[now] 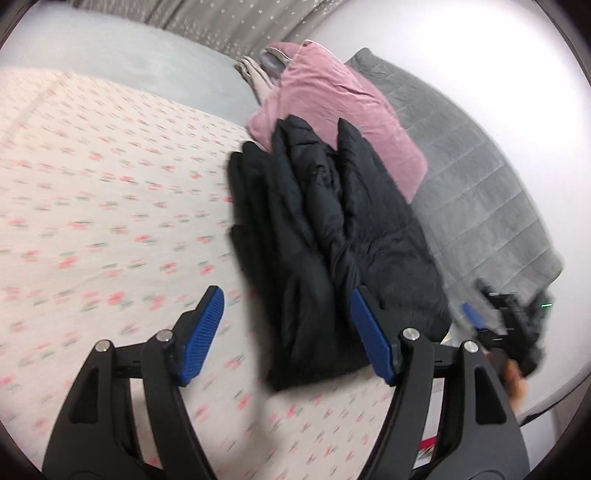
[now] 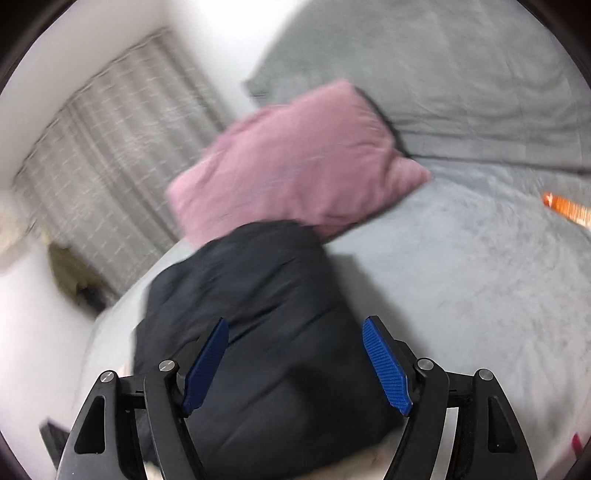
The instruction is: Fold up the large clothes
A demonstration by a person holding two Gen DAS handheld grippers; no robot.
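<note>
In the left wrist view, a bedsheet [image 1: 92, 206] printed with small pink flowers covers the left half, blurred by motion. Beyond it lies a pale grey blanket [image 1: 155, 70], and behind that hangs a grey curtain [image 1: 221, 26] with small light marks. The left gripper [image 1: 284, 332] stands in the foreground with its blue-padded fingers [image 1: 201, 334] spread wide, and nothing is pinched between them. Its left finger is over the flowered sheet; its right finger overlaps the near edge of the black puffer jacket [image 1: 325, 236]. The jacket lies folded into a thick bundle on the sheet, right of centre, with its puffy layers stacked. Its far end touches a pink pillow [image 1: 332, 107], which leans on a darker grey quilted blanket [image 1: 480, 192] further right. At the right edge the right gripper [image 1: 491, 321] shows, blurred; whether its fingers are spread cannot be told from here.

In the right wrist view, the curtain [image 2: 110, 147] fills the upper left, with a dark unclear thing on the floor below it. The jacket [image 2: 258, 332] lies at centre bottom as a dark rounded bundle on the grey blanket [image 2: 461, 277]. The right gripper [image 2: 295, 363] hovers over its near end with blue fingers [image 2: 386, 365] set wide, clear of the fabric. The pillow [image 2: 295, 162] lies just behind the jacket, touching it. At the far right an orange object [image 2: 569, 208] lies on the blanket, too blurred to name.
</note>
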